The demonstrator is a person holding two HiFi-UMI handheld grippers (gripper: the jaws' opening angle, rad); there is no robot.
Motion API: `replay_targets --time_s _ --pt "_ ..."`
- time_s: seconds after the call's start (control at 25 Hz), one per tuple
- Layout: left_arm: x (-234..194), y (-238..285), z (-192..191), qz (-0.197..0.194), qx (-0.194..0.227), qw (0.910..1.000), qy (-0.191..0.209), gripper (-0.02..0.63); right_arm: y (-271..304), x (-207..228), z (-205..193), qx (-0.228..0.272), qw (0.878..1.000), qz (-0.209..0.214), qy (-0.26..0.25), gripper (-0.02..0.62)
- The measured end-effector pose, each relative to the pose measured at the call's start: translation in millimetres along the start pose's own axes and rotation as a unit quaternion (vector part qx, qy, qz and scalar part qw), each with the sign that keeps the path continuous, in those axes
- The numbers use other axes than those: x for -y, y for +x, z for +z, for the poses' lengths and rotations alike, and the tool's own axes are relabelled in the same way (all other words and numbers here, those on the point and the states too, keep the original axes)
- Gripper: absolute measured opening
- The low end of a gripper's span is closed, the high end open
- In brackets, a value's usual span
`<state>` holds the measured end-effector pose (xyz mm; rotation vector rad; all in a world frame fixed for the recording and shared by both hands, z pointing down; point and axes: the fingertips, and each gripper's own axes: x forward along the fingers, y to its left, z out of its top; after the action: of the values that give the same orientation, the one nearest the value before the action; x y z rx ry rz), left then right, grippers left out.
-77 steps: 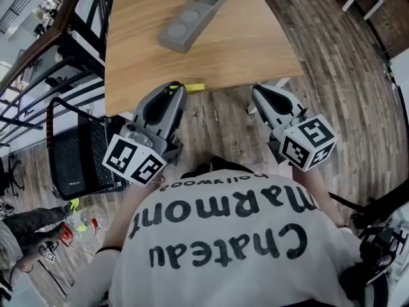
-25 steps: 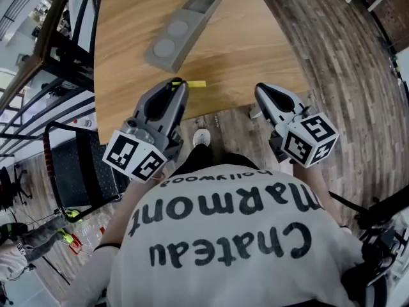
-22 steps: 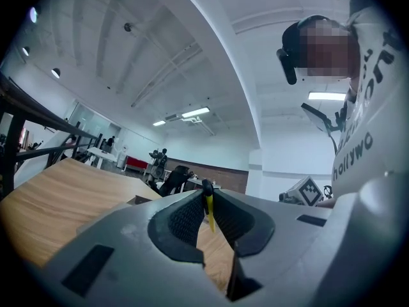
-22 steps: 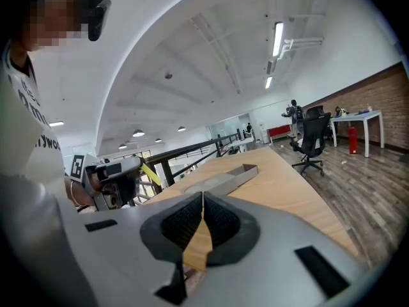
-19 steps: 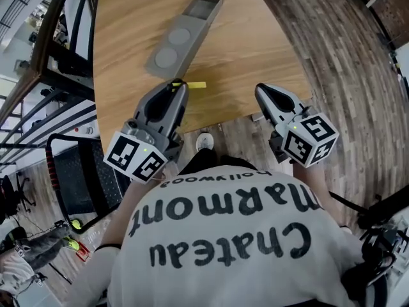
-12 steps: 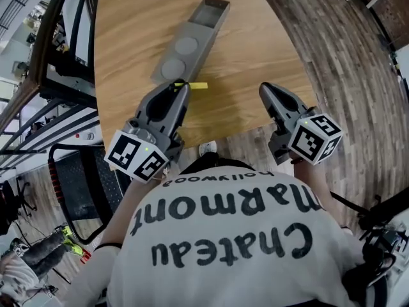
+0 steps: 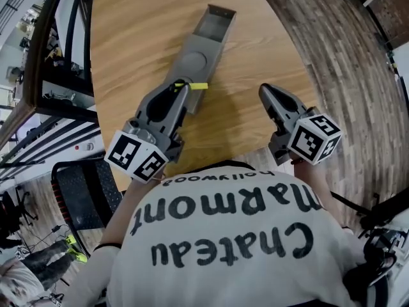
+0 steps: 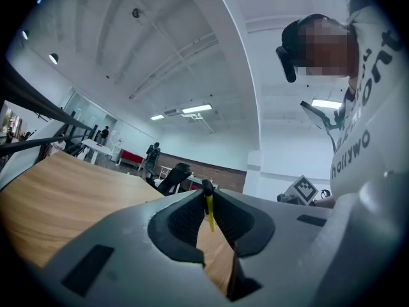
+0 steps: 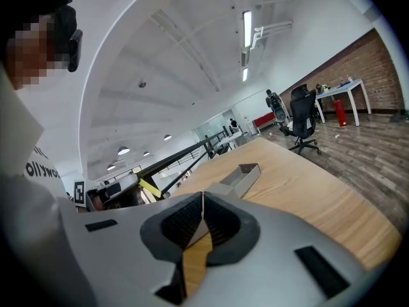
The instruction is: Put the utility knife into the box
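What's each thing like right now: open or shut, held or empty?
left tongs: shut on the utility knife
utility knife: held, not in the box yet
right tongs: shut, empty
box: open on top, end compartment empty

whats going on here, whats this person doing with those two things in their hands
A person stands at a wooden table with a tool in each hand. The left tool is shut on a thin yellow utility knife, held by the near end of the long grey box. The right tool is shut and empty. The knife isn't in the box yet.
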<state>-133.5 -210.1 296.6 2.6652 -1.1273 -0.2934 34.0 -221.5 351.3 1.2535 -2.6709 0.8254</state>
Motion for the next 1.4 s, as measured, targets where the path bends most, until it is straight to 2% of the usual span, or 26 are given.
replay_targets --time_s 0.24,0.44,0.6,0.76,0.96,1.16,1.4 --pt "-19 -2 -24 -0.007 -0.006 0.9999 -0.005 0.044 24 16 -17 -0.005 1.000 -0.018 -0.010 0.012" --pt "-42 -2 -34 0.010 -0.009 0.9995 -0.028 0.044 40 18 -28 -0.031 0.999 -0.017 -0.023 0.012" --pt "-56 19 -28 0.029 -0.001 0.9991 -0.030 0.044 54 40 -16 -0.055 0.997 -0.017 -0.051 0.012" --pt "-53 48 -29 0.048 0.002 0.9985 -0.026 0.044 65 64 5 -0.064 0.996 0.011 -0.054 0.012" --pt "-58 64 -26 0.081 0.006 0.9961 -0.036 0.044 66 78 19 -0.090 0.991 0.024 -0.099 0.012" --pt "-46 94 -31 0.095 0.004 0.9951 -0.024 0.044 58 111 36 -0.082 0.993 0.038 -0.071 0.012" --pt "-24 136 -36 0.117 0.028 0.9926 -0.017 0.044 37 146 55 -0.086 0.988 0.063 -0.109 0.012"
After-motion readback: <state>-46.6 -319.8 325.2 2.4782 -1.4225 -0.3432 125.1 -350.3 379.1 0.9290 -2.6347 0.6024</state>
